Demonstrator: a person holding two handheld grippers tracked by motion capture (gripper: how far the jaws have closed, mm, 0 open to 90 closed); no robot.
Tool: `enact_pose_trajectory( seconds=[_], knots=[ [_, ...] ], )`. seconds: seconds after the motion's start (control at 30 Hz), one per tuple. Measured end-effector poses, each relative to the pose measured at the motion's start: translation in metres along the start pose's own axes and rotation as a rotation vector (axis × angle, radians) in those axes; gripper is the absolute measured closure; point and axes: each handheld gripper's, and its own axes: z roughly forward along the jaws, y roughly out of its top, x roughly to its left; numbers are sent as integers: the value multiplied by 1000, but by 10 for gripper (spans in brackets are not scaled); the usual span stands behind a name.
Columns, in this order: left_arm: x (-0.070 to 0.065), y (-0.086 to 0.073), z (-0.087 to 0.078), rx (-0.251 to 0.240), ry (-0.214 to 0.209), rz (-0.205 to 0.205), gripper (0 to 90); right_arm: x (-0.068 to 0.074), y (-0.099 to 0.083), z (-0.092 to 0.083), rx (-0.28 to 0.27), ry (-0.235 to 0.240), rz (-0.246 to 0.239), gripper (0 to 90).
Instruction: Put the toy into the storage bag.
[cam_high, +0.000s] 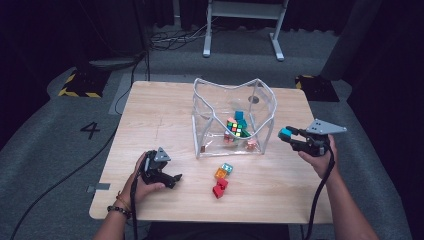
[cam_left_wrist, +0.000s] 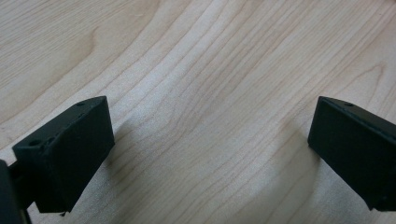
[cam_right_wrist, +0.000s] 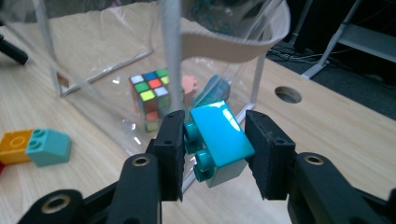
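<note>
step in hand: carrying a toy to the bin. right gripper (cam_right_wrist: 212, 154) pinches a teal brick (cam_right_wrist: 219, 140) between its jaws, held above the worktop (cam_high: 150, 115) just outside the clear bag (cam_high: 210, 100), near its right wall. left gripper (cam_high: 162, 172) rests on the worktop, jaws spread, nothing between them. next, likely: lift over the rim, release beside the puzzle cube (cam_high: 235, 126). orange and red bricks (cam_high: 220, 181) wait in front.
</note>
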Motion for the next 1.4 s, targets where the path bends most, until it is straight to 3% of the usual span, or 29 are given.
enact_pose_trajectory(
  seconds=[0.47, 0.83, 1.23, 1.4],
  knots=[
    [0, 0, 0, 0, 1, 0, 5, -17, 56, -6, -51, -48, -35, 597],
    [0, 0, 0, 0, 0, 0, 4, -13, 106, 2, -74, -22, -80, 597],
    [0, 0, 0, 0, 0, -1, 5, -12, 133, 28, -35, 27, -98, 597],
    [0, 0, 0, 0, 0, 0, 5, -10, 142, 46, 16, 46, -129, 597]
  ],
)
